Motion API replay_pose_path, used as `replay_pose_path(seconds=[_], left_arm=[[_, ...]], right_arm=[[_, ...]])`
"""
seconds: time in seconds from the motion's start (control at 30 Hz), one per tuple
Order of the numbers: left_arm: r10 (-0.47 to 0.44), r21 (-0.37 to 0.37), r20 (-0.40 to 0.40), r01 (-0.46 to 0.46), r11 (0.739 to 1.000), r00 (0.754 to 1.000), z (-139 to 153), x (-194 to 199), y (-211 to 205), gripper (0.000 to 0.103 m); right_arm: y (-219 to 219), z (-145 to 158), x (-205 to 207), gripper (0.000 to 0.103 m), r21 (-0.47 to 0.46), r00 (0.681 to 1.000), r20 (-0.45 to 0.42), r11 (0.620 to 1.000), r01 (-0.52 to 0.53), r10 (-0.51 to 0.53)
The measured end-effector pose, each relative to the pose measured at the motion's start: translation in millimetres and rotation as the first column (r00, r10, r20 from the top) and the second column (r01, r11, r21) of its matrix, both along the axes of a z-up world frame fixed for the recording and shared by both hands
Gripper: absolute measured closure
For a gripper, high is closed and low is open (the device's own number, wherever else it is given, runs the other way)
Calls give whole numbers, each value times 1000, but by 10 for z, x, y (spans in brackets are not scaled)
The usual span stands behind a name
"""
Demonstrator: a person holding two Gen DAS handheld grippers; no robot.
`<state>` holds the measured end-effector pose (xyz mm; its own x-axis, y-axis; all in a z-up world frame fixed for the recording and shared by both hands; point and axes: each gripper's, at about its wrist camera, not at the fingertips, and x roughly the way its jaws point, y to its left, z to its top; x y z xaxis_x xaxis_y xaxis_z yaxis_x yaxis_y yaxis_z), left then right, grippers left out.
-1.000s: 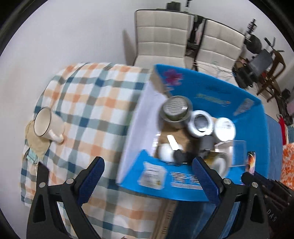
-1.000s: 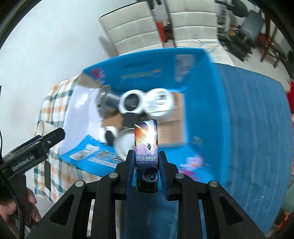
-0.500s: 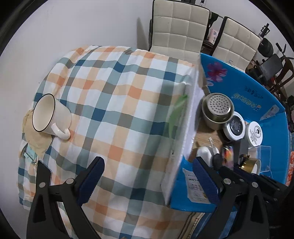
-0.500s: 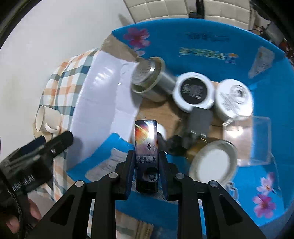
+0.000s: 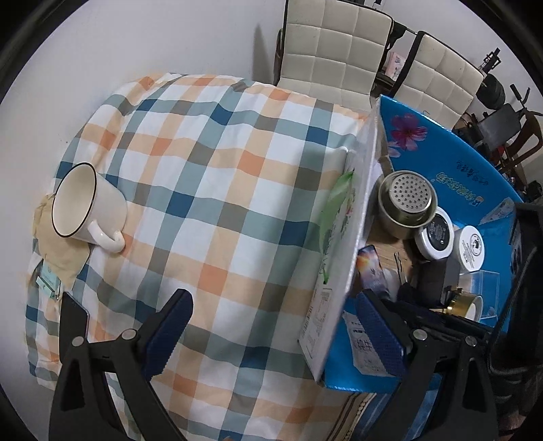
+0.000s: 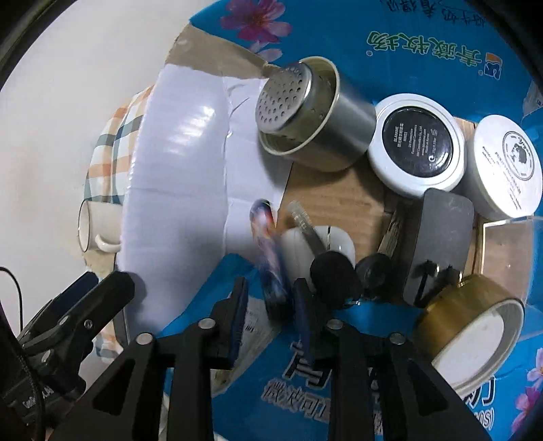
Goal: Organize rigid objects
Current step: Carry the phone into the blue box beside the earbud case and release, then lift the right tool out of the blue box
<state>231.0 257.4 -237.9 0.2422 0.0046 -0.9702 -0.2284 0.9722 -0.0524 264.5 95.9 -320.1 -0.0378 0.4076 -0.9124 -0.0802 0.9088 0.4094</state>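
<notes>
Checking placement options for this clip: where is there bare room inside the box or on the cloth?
Inside the blue box, a bare cardboard patch lies between the metal tin, the black-lidded jar and the white mouse. The near-right corner is crowded. The checked cloth is bare between the mug and the box.

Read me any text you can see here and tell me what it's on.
"青藏牧场", probably, upside down: on the blue box wall.
"微波可", cut off: on the near flap.
Too small to read: print on the black-lidded jar and the white jar.
</notes>
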Motion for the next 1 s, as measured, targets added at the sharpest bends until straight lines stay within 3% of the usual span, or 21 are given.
replay_pose_path(seconds=[0.07, 0.17, 0.3, 0.37, 0.6, 1.0], left_arm=[[-7, 5, 9, 7, 1000, 1000, 79, -20, -38, 5], [-29, 13, 33, 29, 999, 999, 250, -65, -143, 5], [-65, 0, 53, 65, 998, 996, 430, -122, -335, 5], [-86, 2, 63, 86, 996, 994, 515, -143, -450, 5], [-151, 16, 97, 151, 988, 984, 758, -162, -801, 5], [-182, 25, 163, 180, 983, 970, 1312, -336, -1113, 5]], right_arm=[[-24, 137, -66, 62, -19, 1000, 28, 1000, -12, 12], [-176, 461, -183, 45, -95, 994, 106, 995, 5, 5], [-472, 871, -290, 22, -191, 981, 189, 978, 84, -47], [-653, 1029, -333, 16, -244, 974, 217, 963, 117, -63], [-1165, 1368, -434, 10, -352, 958, 272, 917, 189, -93], [-1511, 1906, -691, 9, -320, 940, 316, 917, 236, -131]])
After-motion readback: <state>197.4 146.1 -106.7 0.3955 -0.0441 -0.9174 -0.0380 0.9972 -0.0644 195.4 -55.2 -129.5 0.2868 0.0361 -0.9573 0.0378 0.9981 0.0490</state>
